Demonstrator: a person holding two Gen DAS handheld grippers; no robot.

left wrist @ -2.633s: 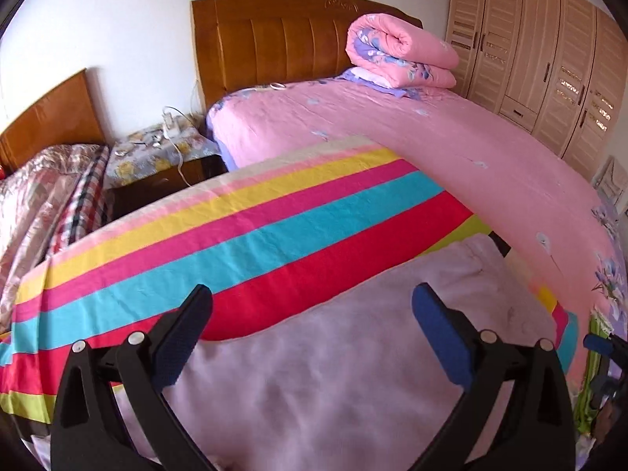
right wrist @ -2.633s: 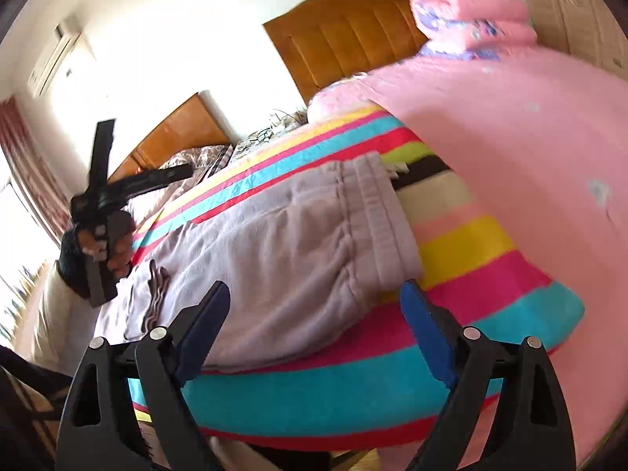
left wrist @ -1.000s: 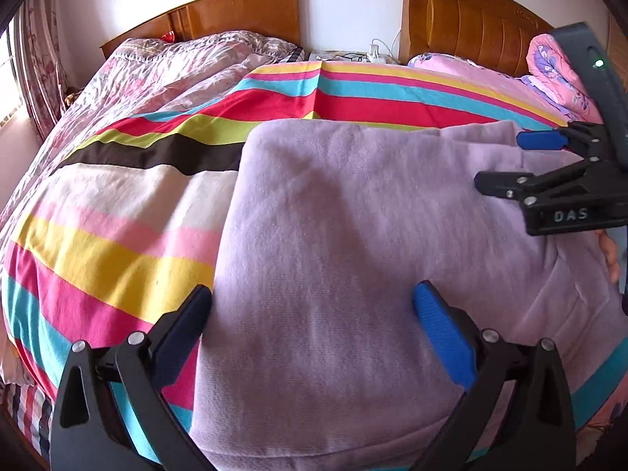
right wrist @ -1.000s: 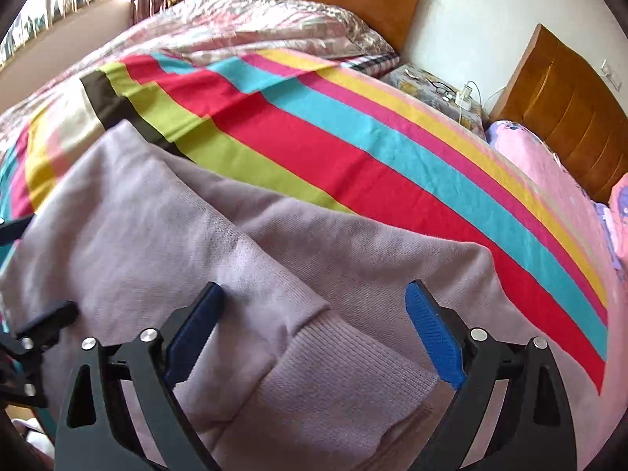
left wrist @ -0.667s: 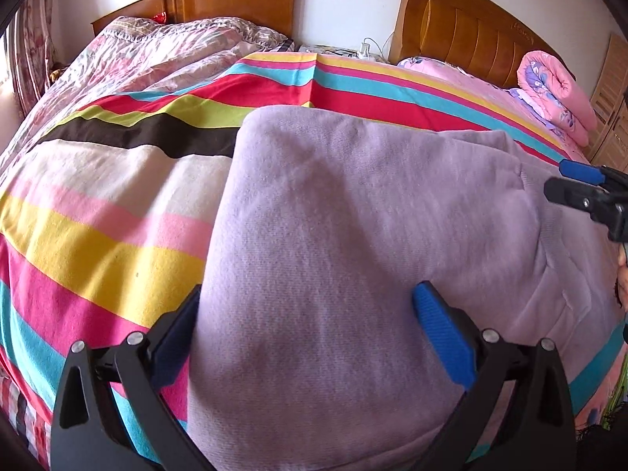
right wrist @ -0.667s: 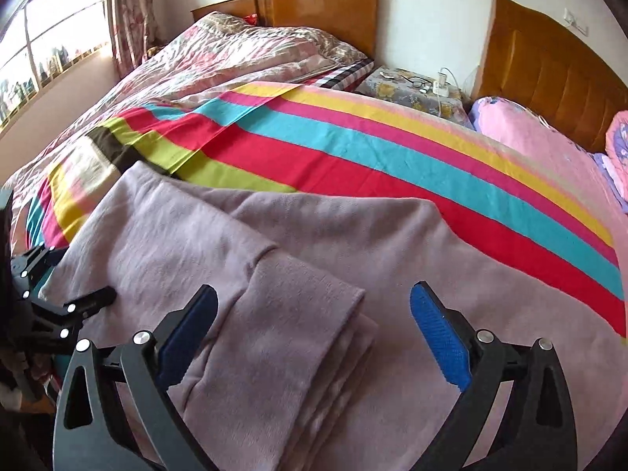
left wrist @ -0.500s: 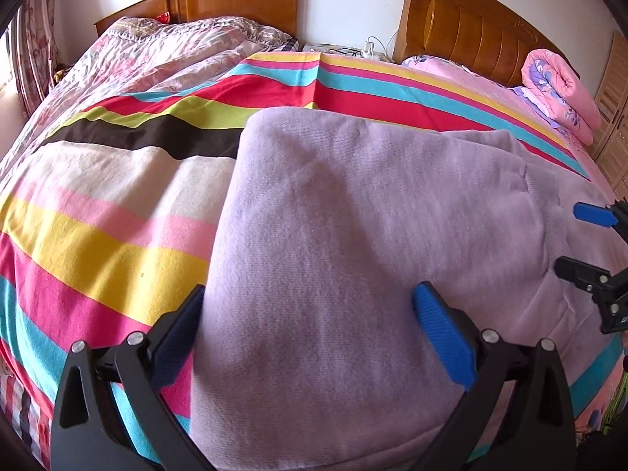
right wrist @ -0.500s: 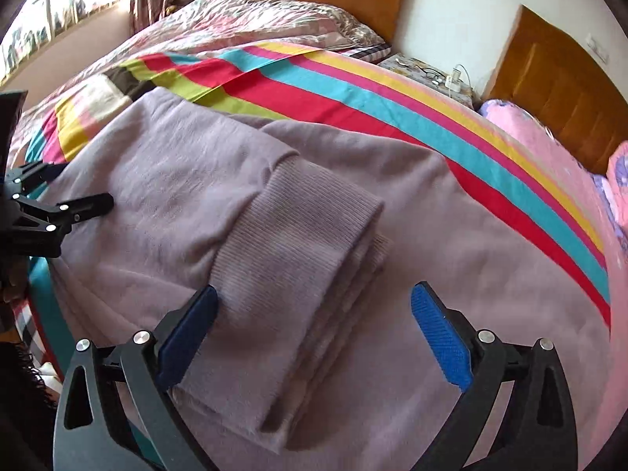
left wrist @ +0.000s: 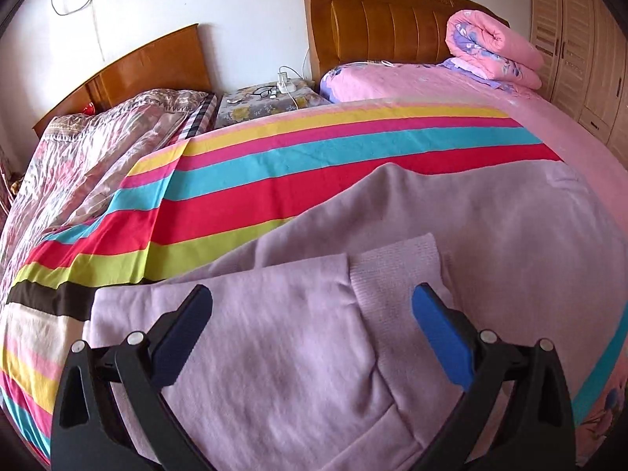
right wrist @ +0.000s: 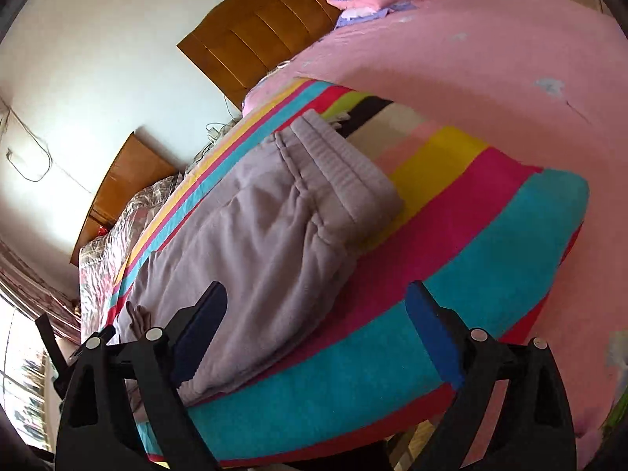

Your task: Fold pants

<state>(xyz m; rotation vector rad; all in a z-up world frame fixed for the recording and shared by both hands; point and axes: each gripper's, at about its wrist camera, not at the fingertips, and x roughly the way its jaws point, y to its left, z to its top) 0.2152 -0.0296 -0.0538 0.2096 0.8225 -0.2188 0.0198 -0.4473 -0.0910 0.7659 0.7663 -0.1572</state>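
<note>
- A home bedroom; two beds side by side, each with a wooden headboard (left wrist: 392, 23)
- A striped blanket (left wrist: 274, 165) spread over them; a rolled pink quilt (left wrist: 494, 49) at the head of the pink bed (left wrist: 451, 86)
- A nightstand (left wrist: 267, 102) between the beds, carrying a charger and glasses; louvred wardrobe doors (left wrist: 581, 39) along the wall

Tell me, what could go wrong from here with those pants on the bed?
The lilac fleece pants lie close to the edge of the striped blanket, so a tug might drag them off. The ribbed cuff rests loosely on the folded layer and may slip, spoiling the fold. Both the left hand-held gripper and right hand-held gripper are open, so nothing pins the fabric.
</note>
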